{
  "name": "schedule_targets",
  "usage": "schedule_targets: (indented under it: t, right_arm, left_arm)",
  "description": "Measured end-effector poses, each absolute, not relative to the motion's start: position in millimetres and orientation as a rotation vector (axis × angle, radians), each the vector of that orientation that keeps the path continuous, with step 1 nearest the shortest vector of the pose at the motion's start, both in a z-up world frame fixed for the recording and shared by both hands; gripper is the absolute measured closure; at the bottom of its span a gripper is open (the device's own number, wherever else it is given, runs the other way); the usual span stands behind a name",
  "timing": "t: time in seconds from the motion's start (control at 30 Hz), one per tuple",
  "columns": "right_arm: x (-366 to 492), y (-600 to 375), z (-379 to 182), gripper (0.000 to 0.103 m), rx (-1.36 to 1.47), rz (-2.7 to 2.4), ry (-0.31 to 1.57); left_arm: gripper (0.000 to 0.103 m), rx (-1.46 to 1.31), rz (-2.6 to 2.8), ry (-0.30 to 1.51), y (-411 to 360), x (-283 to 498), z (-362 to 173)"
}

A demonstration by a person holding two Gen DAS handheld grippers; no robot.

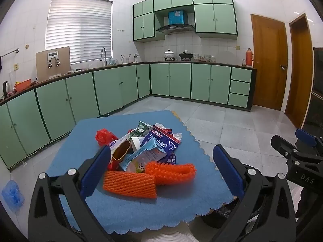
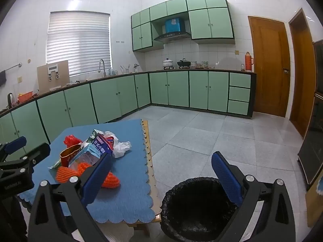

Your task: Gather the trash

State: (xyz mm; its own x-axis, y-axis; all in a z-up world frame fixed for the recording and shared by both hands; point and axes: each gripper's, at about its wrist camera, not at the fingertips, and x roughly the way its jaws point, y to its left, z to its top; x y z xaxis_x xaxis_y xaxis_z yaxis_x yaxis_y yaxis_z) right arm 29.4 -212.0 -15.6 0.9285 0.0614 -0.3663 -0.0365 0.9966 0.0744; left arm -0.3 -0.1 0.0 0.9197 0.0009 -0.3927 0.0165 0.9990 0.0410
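Note:
A pile of trash lies on a small table with a blue cloth [image 1: 84,139]: two orange foam fruit nets [image 1: 130,183] [image 1: 171,170], a light blue milk carton [image 1: 141,157], a dark blue snack bag [image 1: 163,141], a red plastic bag [image 1: 104,137], a green carton [image 1: 141,130] and a red-gold wrapper [image 1: 120,153]. My left gripper [image 1: 161,171] is open and empty, just in front of the nets. My right gripper [image 2: 161,173] is open and empty, over the table's right edge and a bin with a black bag [image 2: 197,205]. Crumpled white tissue [image 2: 121,149] lies at the pile's right.
Green kitchen cabinets [image 1: 121,90] run along the left and back walls. Grey tiled floor [image 2: 222,137] opens to the right. Wooden doors [image 1: 268,60] stand at the far right. A blue shoe cover [image 1: 13,193] lies on the floor at the left.

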Motion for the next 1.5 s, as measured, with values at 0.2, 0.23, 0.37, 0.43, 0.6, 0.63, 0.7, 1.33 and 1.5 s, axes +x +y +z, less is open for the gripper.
schedule_targets:
  t: [0.2, 0.23, 0.37, 0.43, 0.6, 0.63, 0.7, 1.33, 1.5]
  right_arm:
    - [31, -212, -16, 0.006, 0.065, 0.051, 0.389]
    - [32, -212, -16, 0.006, 0.065, 0.051, 0.393]
    - [33, -212, -10, 0.006, 0.065, 0.047, 0.392]
    - [33, -212, -10, 0.006, 0.063, 0.047, 0.392]
    - [34, -210, -9, 0.006, 0.062, 0.050, 0.397]
    - [33, -211, -15, 0.006, 0.066, 0.050, 0.394]
    - [33, -211, -15, 0.006, 0.067, 0.050, 0.392]
    - [33, -213, -15, 0.006, 0.073, 0.049, 0.395]
    - [33, -212, -16, 0.006, 0.075, 0.048, 0.395]
  left_arm:
    - [0.005, 0.046, -0.007, 0.404, 0, 0, 0]
    - [0.005, 0.045, -0.007, 0.405, 0, 0, 0]
    - [0.005, 0.045, -0.007, 0.404, 0, 0, 0]
    - [0.005, 0.044, -0.006, 0.405, 0, 0, 0]
    - [0.005, 0.045, -0.005, 0.403, 0, 0, 0]
    - [0.005, 0.046, -0.005, 0.402, 0, 1, 0]
    - [0.005, 0.048, -0.004, 0.400, 2, 1, 0]
    - [0.005, 0.055, 0.000, 0.394, -1, -2, -3]
    - [0.005, 0.056, 0.000, 0.395, -1, -2, -3]
